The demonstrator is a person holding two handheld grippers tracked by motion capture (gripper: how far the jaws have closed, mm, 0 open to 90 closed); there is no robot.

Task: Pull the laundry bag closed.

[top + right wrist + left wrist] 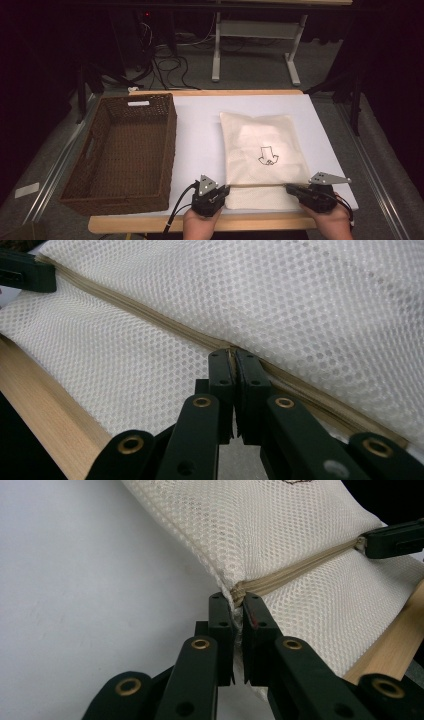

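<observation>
A cream mesh bag (262,145) with a small black drawing lies flat on the white table top (200,130). A beige zipper (257,184) runs across its near part. My left gripper (227,190) is shut on the zipper's left end, where the mesh bunches at its fingertips (239,600). At the zipper's right end my right gripper (289,188) is shut on the zipper; its closed tips (234,354) pinch the beige tape (125,300). The tape (300,567) is stretched taut between the two. Each gripper view shows the other gripper far off, the right one (395,539) and the left one (25,272).
A dark brown wicker basket (170,145) stands on the table's left side, with nothing in it. The table's wooden front edge (250,222) runs just below the bag. Beyond the table are a dark floor, cables and a white desk frame (255,45).
</observation>
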